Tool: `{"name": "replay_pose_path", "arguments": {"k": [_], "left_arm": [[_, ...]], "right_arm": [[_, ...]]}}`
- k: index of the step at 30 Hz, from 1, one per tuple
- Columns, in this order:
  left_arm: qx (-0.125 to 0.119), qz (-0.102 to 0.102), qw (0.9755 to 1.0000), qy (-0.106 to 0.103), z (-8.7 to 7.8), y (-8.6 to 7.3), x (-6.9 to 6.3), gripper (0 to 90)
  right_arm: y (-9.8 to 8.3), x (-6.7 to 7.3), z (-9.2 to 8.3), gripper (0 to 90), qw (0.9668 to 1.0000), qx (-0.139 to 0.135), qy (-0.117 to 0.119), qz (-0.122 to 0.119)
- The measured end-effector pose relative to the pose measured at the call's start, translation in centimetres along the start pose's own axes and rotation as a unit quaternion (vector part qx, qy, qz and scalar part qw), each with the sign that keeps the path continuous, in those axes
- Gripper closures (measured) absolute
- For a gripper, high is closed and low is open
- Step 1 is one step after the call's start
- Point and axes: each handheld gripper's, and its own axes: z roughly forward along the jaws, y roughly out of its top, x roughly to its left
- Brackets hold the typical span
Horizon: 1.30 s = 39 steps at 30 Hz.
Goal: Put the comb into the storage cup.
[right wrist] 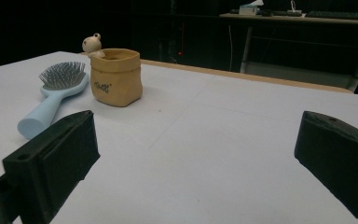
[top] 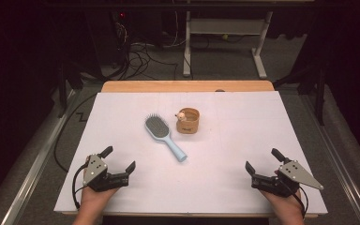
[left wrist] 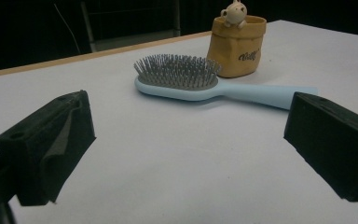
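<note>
Nothing grabbed yet: both hand-held grippers, left (top: 121, 159) and right (top: 261, 161), sit released near the tabletop's (top: 122, 197) front corners, so reaching for the hairbrush (top: 164, 136) looks next.

Cut-off jaws, small print, dark background

In the left gripper view the hairbrush (left wrist: 200, 84) has its handle tip hidden behind the right-hand jaw, and both jaws run off the frame's bottom. The lettering on the tan pouch (left wrist: 237, 46) is too small to read. The pouch's inside cannot be seen. Gear under the far desk (top: 225, 28) is lost in darkness.
</note>
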Motion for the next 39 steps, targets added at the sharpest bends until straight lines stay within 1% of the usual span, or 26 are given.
{"name": "replay_pose_path", "arguments": {"k": [1,4,7,9,10,12,14,15,17,21,24,25,27,29,30,32,33,34,36,39], "left_arm": [[0.000,0.000,1.0000,0.000,0.0,0.0,0.0,3.9],[-0.001,-0.008,1.0000,0.000,0.0,0.0,0.2,5.1],[0.004,-0.005,1.0000,0.000,0.0,0.0,0.3,5.1],[0.005,-0.005,1.0000,-0.002,0.0,0.0,0.4,4.9],[0.010,-0.009,0.9999,-0.002,0.2,0.0,0.4,4.9],[0.010,-0.004,0.9999,0.000,0.2,0.0,0.3,4.8],[0.011,-0.004,0.9999,-0.003,0.2,0.0,0.3,4.7],[0.013,-0.006,0.9999,-0.008,0.3,0.0,0.3,4.3],[0.014,-0.007,0.9998,-0.008,0.3,0.0,0.3,4.0],[0.018,-0.014,0.9996,-0.018,0.4,0.0,0.3,2.9],[0.017,-0.014,0.9996,-0.019,0.4,0.0,0.3,2.4],[0.020,-0.017,0.9994,-0.021,0.5,0.1,0.3,2.3],[0.028,-0.026,0.9990,-0.025,0.6,0.1,0.4,1.9],[0.030,-0.024,0.9989,-0.026,0.6,0.1,0.4,1.9],[0.029,-0.021,0.9991,-0.025,0.6,0.1,0.4,1.9],[0.027,-0.017,0.9992,-0.023,0.5,0.2,0.4,1.8],[0.013,-0.008,0.9997,-0.018,0.4,0.2,0.2,1.8],[0.010,-0.005,0.9998,-0.018,0.4,0.3,0.2,1.8],[0.007,-0.004,0.9999,-0.015,0.4,0.3,0.2,1.8],[0.006,-0.005,0.9999,-0.010,0.5,0.2,0.3,1.5]], "right_arm": [[0.0,0.0,0.0,0.3,1.0000,0.000,0.000,0.000],[0.0,0.1,0.0,0.3,1.0000,0.002,0.000,0.001],[0.0,0.2,0.0,0.3,1.0000,0.003,0.001,-0.004],[0.0,0.2,0.0,0.3,1.0000,0.002,0.001,-0.002],[0.0,0.2,0.0,0.3,1.0000,0.003,0.000,-0.002],[0.0,0.1,0.0,0.3,1.0000,0.003,0.000,-0.001],[0.0,0.1,0.0,0.3,1.0000,0.003,-0.001,0.001],[0.0,0.1,0.0,0.3,1.0000,0.003,-0.001,0.002],[0.0,0.1,0.0,0.2,1.0000,0.004,-0.002,0.003],[0.0,0.2,0.0,0.2,1.0000,0.006,0.000,0.000],[0.0,0.2,0.0,0.3,1.0000,0.007,0.000,0.000],[0.0,0.2,0.1,0.3,1.0000,0.009,0.000,0.001],[0.0,0.2,0.2,0.3,0.9999,0.014,0.000,0.003],[0.0,0.2,0.2,0.3,0.9998,0.019,0.000,0.004],[0.0,0.3,0.3,0.3,0.9997,0.024,-0.001,0.006],[0.0,0.3,0.3,0.3,0.9996,0.029,0.000,0.005],[0.1,0.3,0.4,0.2,0.9992,0.039,-0.002,0.005],[0.1,0.3,0.5,0.3,0.9991,0.042,-0.001,0.003],[0.2,0.4,0.7,0.2,0.9986,0.053,-0.001,0.005],[0.4,0.4,1.1,0.2,0.9968,0.080,-0.003,0.004]]}}
